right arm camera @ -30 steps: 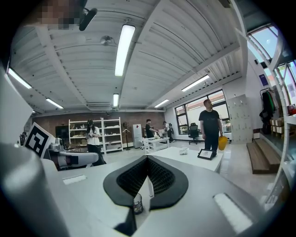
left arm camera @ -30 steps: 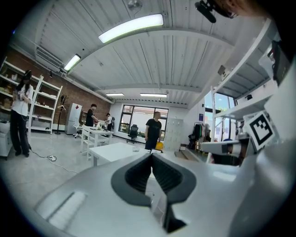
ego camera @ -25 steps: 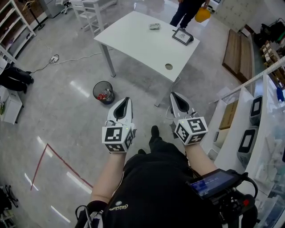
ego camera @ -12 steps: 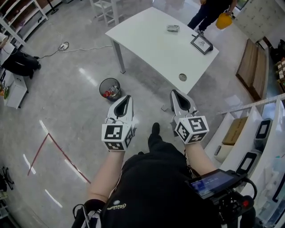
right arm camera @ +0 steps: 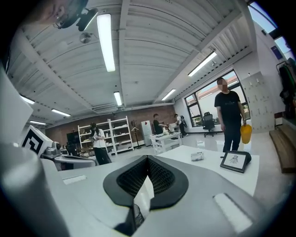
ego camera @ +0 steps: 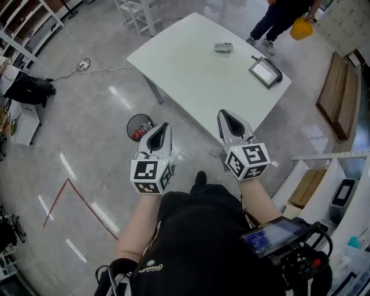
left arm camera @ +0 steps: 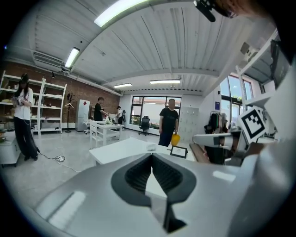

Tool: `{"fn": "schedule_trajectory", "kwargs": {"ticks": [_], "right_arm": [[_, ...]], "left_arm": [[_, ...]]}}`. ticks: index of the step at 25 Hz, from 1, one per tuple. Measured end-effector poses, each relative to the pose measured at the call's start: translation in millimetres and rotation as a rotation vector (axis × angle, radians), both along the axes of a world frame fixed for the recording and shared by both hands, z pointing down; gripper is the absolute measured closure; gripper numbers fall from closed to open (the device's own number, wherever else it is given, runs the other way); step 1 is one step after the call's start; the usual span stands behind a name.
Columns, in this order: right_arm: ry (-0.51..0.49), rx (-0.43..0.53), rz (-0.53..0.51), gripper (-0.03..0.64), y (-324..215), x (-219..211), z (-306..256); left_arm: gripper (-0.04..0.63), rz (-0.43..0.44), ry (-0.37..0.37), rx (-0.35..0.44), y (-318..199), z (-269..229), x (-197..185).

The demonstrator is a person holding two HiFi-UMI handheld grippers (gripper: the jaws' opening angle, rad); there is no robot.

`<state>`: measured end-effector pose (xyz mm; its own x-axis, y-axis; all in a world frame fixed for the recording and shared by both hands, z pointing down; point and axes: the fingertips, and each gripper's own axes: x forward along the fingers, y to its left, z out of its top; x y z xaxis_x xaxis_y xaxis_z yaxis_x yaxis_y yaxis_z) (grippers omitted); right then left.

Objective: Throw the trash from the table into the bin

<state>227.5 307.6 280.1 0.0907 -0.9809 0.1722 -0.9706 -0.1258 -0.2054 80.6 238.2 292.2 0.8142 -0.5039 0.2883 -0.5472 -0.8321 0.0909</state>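
Both grippers are held side by side over the floor at the near side of a white table (ego camera: 185,63), pointing at it. The left gripper (ego camera: 163,126) has its jaws closed tip to tip with nothing between them, which its own view confirms (left arm camera: 151,155). The right gripper (ego camera: 223,114) is closed and empty in the same way (right arm camera: 148,158). In the head view its tip overlaps the table's near edge.

The trash (ego camera: 223,47), a small crumpled whitish piece, lies near the table's far edge, well apart from both grippers. It shows small in the left gripper view (left arm camera: 151,147) and in the right gripper view (right arm camera: 197,156). Bare tabletop lies between it and the near edge. To its right, towards the far right corner, a dark-framed picture stand (ego camera: 265,71) leans upright, near the trash but not touching it.

The bin (ego camera: 137,125), a round black mesh basket with red and white scraps inside, stands on the floor off the table's left near corner. It is close to the table leg (ego camera: 152,89) and, in the head view, just beyond the left gripper.

A person in dark clothes (ego camera: 282,14) stands just beyond the table's far edge, holding a yellow object (ego camera: 301,29). A white cable (ego camera: 110,69) runs over the floor left of the table, and red tape (ego camera: 63,199) marks the floor further left.
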Motion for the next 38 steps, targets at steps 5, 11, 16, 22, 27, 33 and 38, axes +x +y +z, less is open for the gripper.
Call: {"fn": "schedule_trajectory", "kwargs": {"ticks": [5, 11, 16, 22, 27, 33, 38], "right_arm": [[0.006, 0.02, -0.006, 0.617, -26, 36, -10], [0.012, 0.031, 0.02, 0.617, -59, 69, -12], [0.019, 0.036, 0.06, 0.617, -100, 89, -17], [0.02, 0.028, 0.157, 0.617, -158, 120, -21], [0.026, 0.016, 0.213, 0.617, -208, 125, -20], [0.039, -0.004, 0.246, 0.617, -243, 132, -16], [0.03, -0.047, 0.243, 0.617, -243, 149, 1]], "left_arm": [[0.586, -0.028, 0.011, 0.02, -30, -12, 31], [0.588, -0.017, 0.025, 0.031, -68, -15, 64], [0.588, 0.03, 0.03, 0.03, -115, -17, 92], [0.587, 0.113, 0.027, 0.029, -186, -22, 126], [0.587, 0.184, 0.023, 0.025, -242, -21, 142], [0.588, 0.239, 0.022, 0.015, -281, -16, 168], [0.588, 0.268, 0.006, -0.02, -280, 1, 199]]}}
